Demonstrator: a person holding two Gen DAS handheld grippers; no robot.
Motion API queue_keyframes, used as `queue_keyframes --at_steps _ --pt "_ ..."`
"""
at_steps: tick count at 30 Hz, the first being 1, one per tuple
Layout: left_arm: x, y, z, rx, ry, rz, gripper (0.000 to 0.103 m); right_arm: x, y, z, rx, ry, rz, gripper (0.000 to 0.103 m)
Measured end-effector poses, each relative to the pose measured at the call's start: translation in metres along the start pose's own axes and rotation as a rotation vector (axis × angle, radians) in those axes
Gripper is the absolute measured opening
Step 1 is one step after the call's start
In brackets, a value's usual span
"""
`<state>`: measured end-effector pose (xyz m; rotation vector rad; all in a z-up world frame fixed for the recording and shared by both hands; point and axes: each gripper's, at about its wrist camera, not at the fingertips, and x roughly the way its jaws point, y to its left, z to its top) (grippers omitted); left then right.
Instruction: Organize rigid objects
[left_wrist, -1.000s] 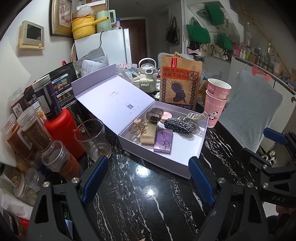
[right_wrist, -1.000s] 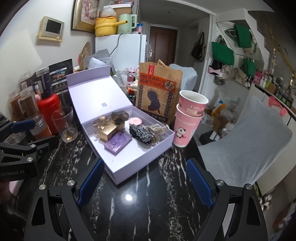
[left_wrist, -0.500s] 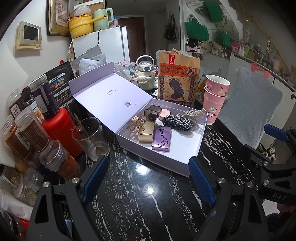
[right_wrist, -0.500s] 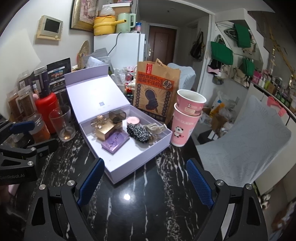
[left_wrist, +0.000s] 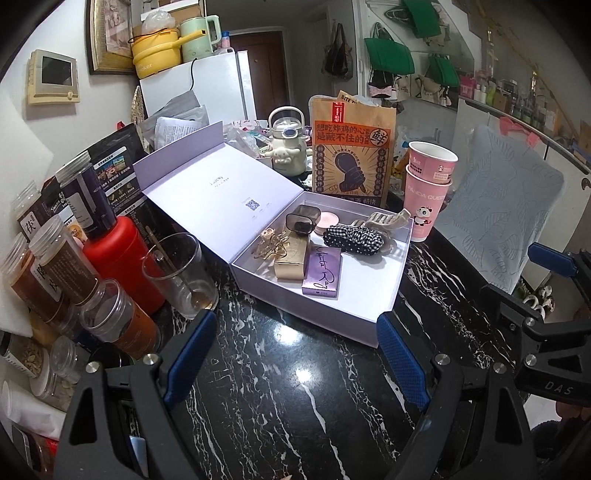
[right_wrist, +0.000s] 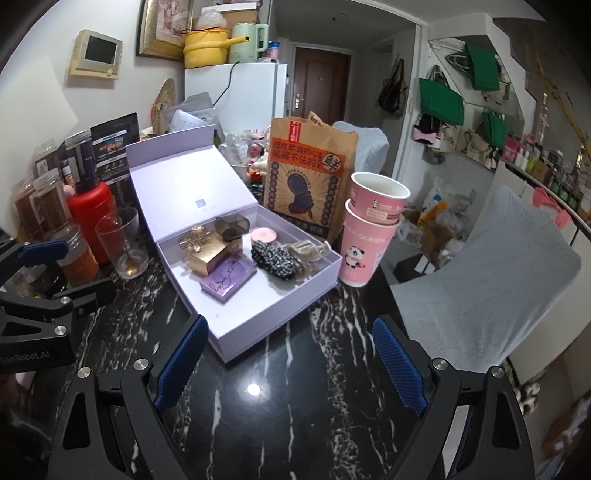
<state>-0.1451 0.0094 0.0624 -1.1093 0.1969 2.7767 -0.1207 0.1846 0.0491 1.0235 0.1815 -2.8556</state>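
black marble with white veins made up the tabletop (left_wrist: 280, 387), and on it sat the pale lilac cardboard gift box (left_wrist: 332, 317) with its hinged lid (left_wrist: 207, 192) thrown back. inside lay the things being sorted: a purple flat carton with script lettering (left_wrist: 322, 272), a gold rectangular box (left_wrist: 291, 256) touching its side, a gold wire clip (left_wrist: 269, 245), a smoky translucent cap (left_wrist: 302, 220), a round pink compact (left_wrist: 328, 222), a black-and-white checked scrunchie (left_wrist: 352, 240) and a beige plastic hair claw clip (left_wrist: 384, 220) toward the far corner.

the left claw (left_wrist: 291, 354) hung just short of the box's near wall, its blue pads spread wide and nothing between them. the right claw (right_wrist: 288, 354) was likewise released and empty, above bare tabletop beside the box's near corner.

to my eye the items all seemed gathered in the box, so the step in hand looked like a pause between placements, or the end of filling. nothing loose lay on the open tabletop within easy reach. the next move probably called for reaching past the contents to the raised lid and swinging it down, keeping clear of the clear drinking glass (left_wrist: 181, 273) and the stacked pink paper cups (left_wrist: 428, 192) standing close on either side.
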Motion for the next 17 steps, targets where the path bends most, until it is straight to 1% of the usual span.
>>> queue_keyframes --at_steps 7,13,17 --pt "0.002 -0.005 0.0 0.015 0.006 0.012 0.089 0.0 -0.006 -0.002 0.018 0.002 -0.003 0.092" --pt "0.006 -0.008 0.0 0.025 0.017 -0.001 0.089 0.001 -0.008 -0.003 0.018 0.004 -0.006 0.092" --pt "0.011 -0.008 -0.001 0.023 0.023 0.008 0.089 0.005 -0.008 -0.004 0.02 0.013 -0.003 0.092"
